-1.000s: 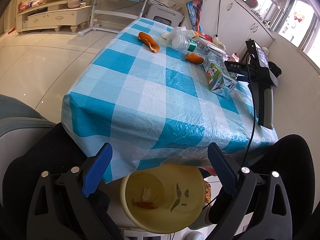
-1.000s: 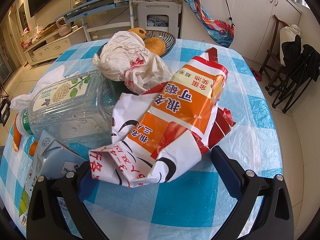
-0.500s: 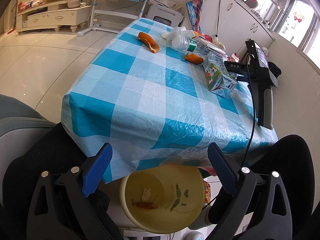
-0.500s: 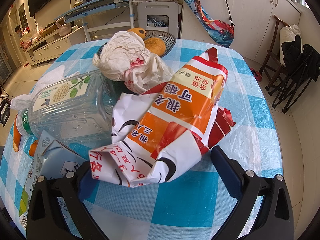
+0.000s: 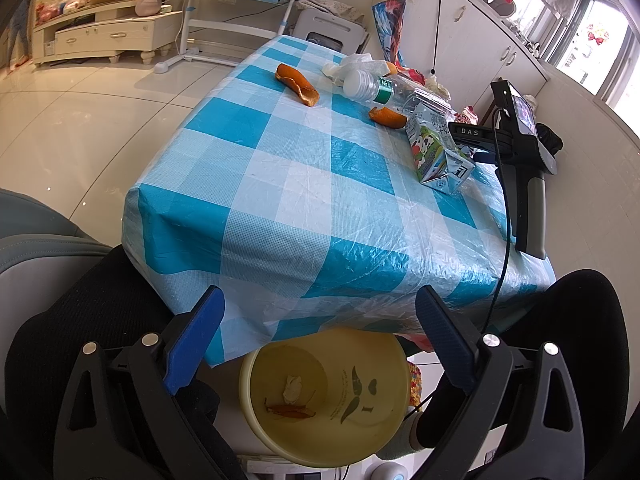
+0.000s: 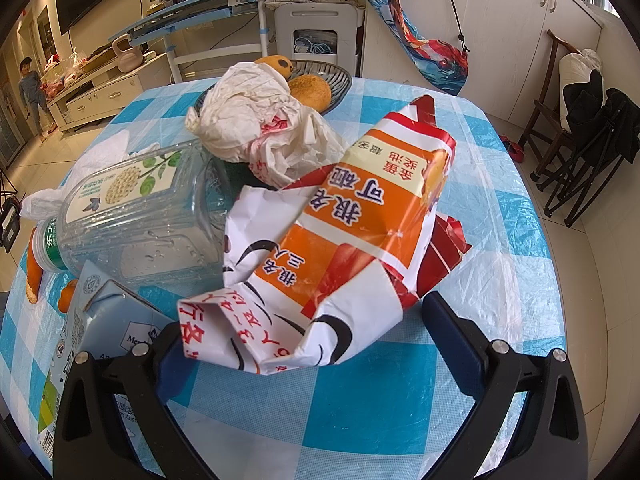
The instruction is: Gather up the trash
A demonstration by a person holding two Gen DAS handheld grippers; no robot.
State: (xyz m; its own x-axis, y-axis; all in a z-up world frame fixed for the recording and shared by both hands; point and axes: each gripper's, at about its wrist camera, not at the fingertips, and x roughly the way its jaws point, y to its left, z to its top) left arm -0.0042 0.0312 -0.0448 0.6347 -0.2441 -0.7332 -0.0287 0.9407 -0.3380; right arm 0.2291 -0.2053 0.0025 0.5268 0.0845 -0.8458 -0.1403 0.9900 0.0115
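Note:
My left gripper (image 5: 320,316) is open and empty, held over a yellow bin (image 5: 324,392) that sits below the table's near edge with scraps in it. On the blue checked table (image 5: 280,168) lie orange peels (image 5: 298,84), a plastic bottle (image 5: 372,86) and a milk carton (image 5: 436,152). My right gripper (image 6: 312,340) is open, its jaws either side of the near end of an orange and white wrapper (image 6: 344,240) lying on the table. Beside the wrapper are the bottle (image 6: 132,216), the carton (image 6: 100,320) and a crumpled white bag (image 6: 256,132).
A bowl with buns (image 6: 316,84) stands behind the white bag. The right gripper's handle (image 5: 528,184) shows at the table's right edge in the left wrist view. Black-clad knees (image 5: 80,320) flank the bin. Chairs (image 6: 580,120) stand to the right of the table.

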